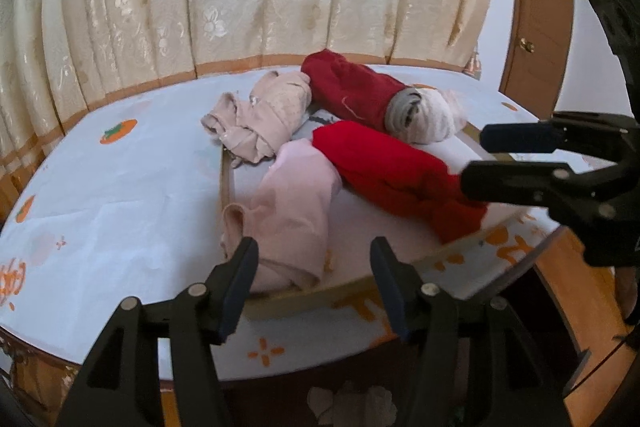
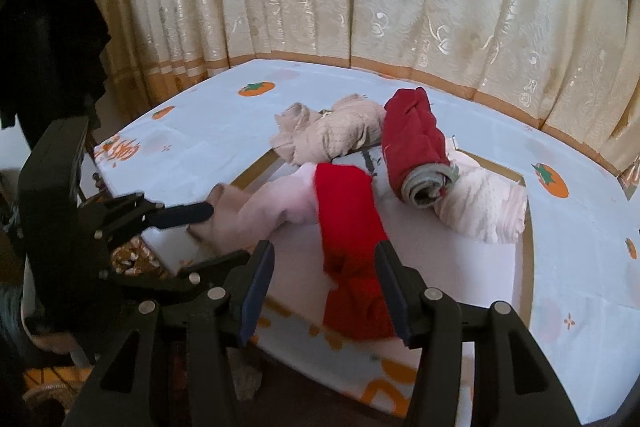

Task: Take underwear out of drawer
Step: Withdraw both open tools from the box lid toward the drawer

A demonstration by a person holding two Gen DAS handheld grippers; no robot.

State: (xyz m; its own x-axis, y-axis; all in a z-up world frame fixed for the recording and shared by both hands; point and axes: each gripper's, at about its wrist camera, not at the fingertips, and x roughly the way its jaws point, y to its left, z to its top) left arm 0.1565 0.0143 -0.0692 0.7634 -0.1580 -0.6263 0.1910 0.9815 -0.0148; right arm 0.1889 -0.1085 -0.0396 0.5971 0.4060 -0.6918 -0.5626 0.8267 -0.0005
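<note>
Both hand-held grippers are seen half open and empty: the left hand-held gripper (image 1: 314, 285) before a pale pink folded cotton garment (image 1: 294, 203), the right hand-held gripper (image 2: 325, 283) before a bright red rolled knit garment (image 2: 352, 239). Both garments lie in a shallow wooden-rimmed drawer (image 2: 527, 227) set in a white orange-printed table (image 2: 580, 259). Removal is judged not yet begun; advancing, closing and lifting are called for.

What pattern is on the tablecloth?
The tablecloth is white with orange persimmon prints, clearest in the right wrist view.
</note>
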